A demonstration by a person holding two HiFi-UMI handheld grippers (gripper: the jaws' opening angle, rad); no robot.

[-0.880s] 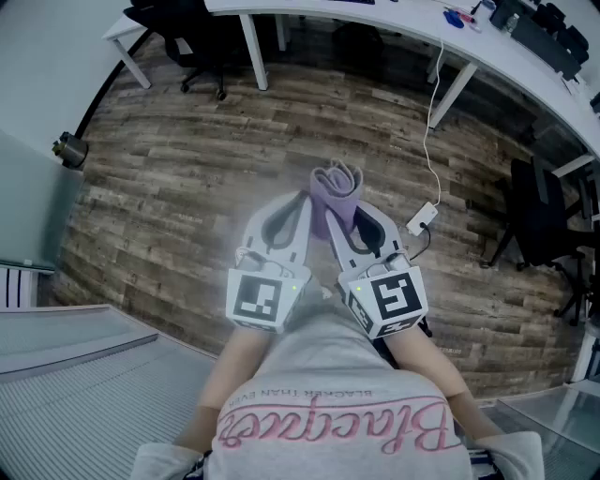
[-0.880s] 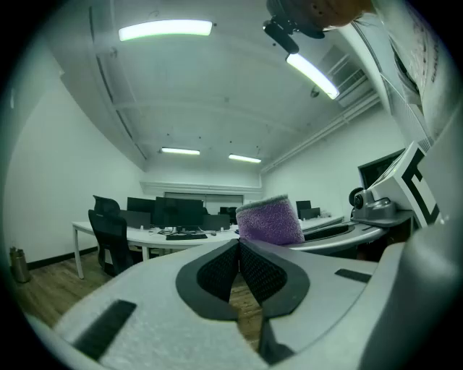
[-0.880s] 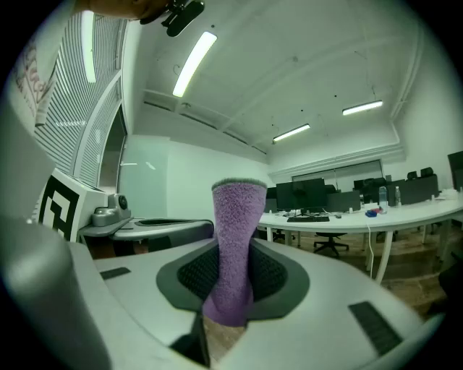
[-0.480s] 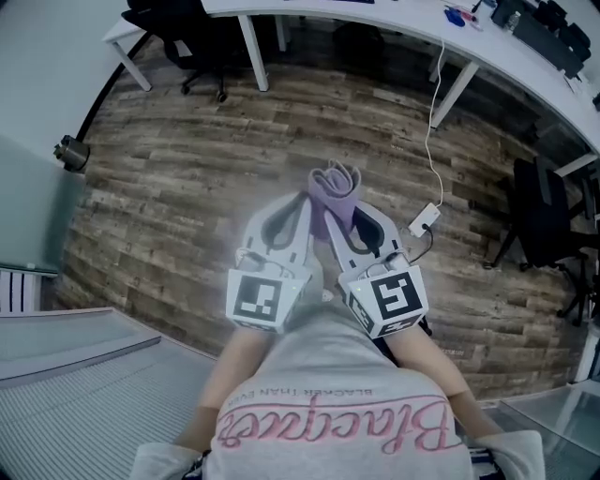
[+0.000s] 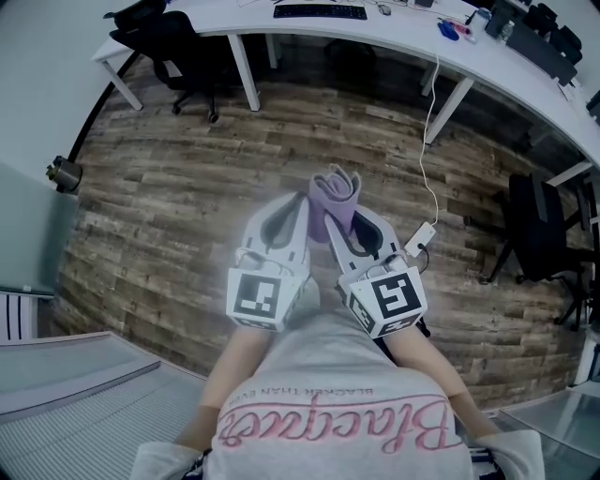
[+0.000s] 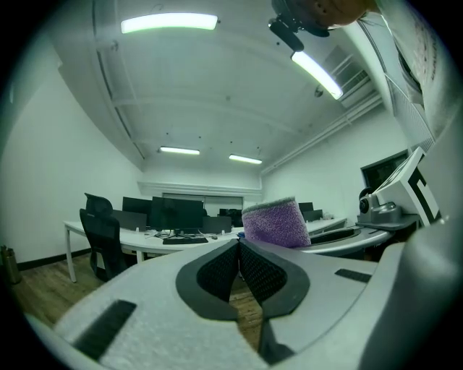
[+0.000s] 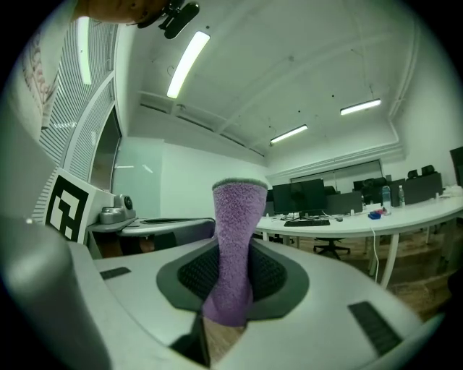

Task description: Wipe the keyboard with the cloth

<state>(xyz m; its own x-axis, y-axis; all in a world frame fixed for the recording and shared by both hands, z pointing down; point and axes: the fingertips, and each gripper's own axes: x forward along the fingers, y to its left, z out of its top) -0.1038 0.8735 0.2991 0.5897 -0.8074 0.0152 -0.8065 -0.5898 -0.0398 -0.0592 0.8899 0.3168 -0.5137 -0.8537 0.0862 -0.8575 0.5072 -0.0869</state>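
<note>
— While the head camera looked steeply down, what lay under it?

— Brown wood-plank floor (image 5: 187, 187) filled the middle of the frame. A long white curved desk (image 5: 412, 37) ran along the top edge. The black keyboard (image 5: 320, 11) lay on it at top centre, well apart from both grippers. A black office chair (image 5: 169, 42) stood at upper left, and a white cable (image 5: 427, 141) hung from the desk to the floor right of centre.

— And the gripper views?

— A white office, with ceiling light strips (image 6: 168, 23) and dark monitors (image 6: 177, 214) on the desk.

— How were the arms held?

— Both bare forearms (image 5: 234, 370) came in from the bottom, close to the person's grey shirt (image 5: 328, 366). The grippers sat side by side, tips converging toward the top of the frame. The left gripper (image 6: 238, 244) had its jaws pressed together with nothing between them. The right gripper (image 7: 230, 264) was clamped on a purple fluffy cloth (image 7: 237, 209), which stood up past its tips, just beside the left gripper's tip.
</note>
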